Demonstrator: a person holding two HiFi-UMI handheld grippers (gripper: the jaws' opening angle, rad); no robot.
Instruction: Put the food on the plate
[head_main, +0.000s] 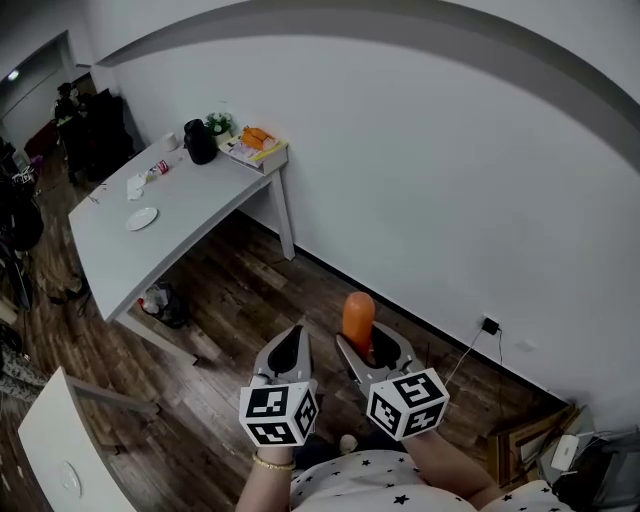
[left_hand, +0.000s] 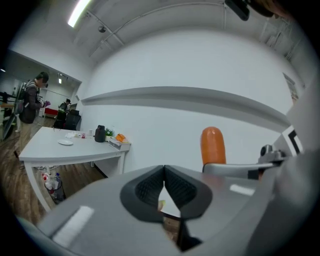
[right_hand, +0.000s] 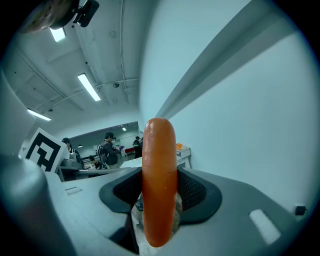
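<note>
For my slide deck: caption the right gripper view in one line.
Right claw shut on an upright orange sausage, held up beside a white wall.

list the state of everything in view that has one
left claw, shut, empty
right claw, shut on sausage
sausage, held, sticking out past the claw's tips, not on the plate
plate, empty, on the far table

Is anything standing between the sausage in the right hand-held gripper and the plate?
Nothing visible does. The right hand-held gripper holds the sausage. The plate lies on the table across the room, and only wooden floor shows between them.
</note>
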